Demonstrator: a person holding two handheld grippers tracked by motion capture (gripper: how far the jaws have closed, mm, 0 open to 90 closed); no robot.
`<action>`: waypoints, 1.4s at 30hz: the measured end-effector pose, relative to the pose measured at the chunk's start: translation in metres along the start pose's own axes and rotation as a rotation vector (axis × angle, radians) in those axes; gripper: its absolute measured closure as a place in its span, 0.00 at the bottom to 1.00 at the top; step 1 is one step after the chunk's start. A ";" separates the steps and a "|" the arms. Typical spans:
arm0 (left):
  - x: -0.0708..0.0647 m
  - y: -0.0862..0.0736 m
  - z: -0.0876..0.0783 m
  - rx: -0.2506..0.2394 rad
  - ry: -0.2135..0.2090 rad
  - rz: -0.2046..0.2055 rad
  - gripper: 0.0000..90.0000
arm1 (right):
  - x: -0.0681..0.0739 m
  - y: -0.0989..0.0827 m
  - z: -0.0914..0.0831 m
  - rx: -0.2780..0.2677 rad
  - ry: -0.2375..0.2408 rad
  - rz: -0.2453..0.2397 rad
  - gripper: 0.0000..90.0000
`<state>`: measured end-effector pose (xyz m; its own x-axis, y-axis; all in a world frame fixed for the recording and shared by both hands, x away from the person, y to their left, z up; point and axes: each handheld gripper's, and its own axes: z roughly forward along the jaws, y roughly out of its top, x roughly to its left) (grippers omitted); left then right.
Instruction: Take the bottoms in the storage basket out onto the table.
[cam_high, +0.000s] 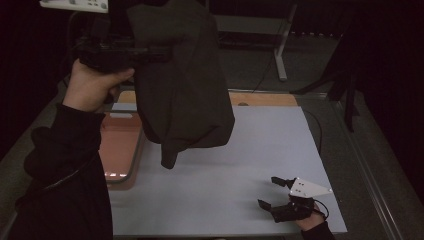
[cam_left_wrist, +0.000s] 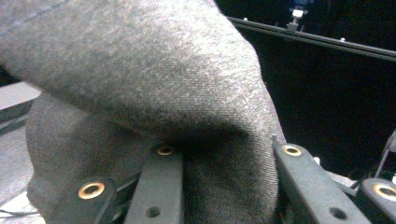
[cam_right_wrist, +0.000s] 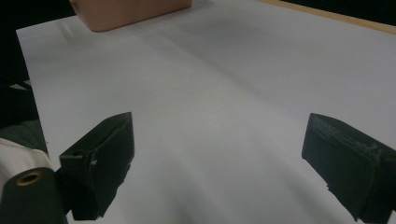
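Holding the dark garment (cam_high: 182, 80) high at 11 o'clock over the desk (cam_high: 225, 165), my left tool (cam_high: 150, 54) has its jaws clamped on a fold. I judge a slow lowering keeps it flat. My right tool (cam_high: 272, 192) waits at 5 o'clock, jaws wide, holding nothing.

One dark grey garment (cam_high: 182, 80) hangs above the white sheet (cam_high: 240, 165), gathered between the jaws in the left gripper view (cam_left_wrist: 140, 93). One white sheet covers the table. One pink tray (cam_high: 120, 145) sits at the sheet's left edge, and its corner shows at the sheet's far end in the right gripper view (cam_right_wrist: 130, 11). Two grippers: the left gripper (cam_high: 150, 52) up above the sheet, and the right gripper (cam_high: 272, 192) on the sheet's near right corner. Two hands hold them, one each.
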<state>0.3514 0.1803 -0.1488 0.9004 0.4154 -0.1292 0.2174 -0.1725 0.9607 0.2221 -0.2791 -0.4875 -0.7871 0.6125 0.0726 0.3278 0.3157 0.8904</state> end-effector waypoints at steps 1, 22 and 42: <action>0.000 0.000 0.004 -0.001 -0.015 0.000 0.83 | 0.000 0.000 0.000 -0.001 0.000 0.001 0.10; -0.003 -0.005 0.082 0.012 -0.117 0.009 0.83 | 0.000 0.001 -0.003 -0.017 -0.002 0.004 0.10; -0.007 -0.008 0.163 0.006 -0.180 0.042 0.82 | -0.002 0.000 -0.006 -0.033 -0.005 0.018 0.10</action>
<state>0.4051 0.0337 -0.1957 0.9615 0.2414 -0.1317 0.1804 -0.1921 0.9647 0.2207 -0.2844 -0.4850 -0.7784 0.6218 0.0861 0.3244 0.2810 0.9032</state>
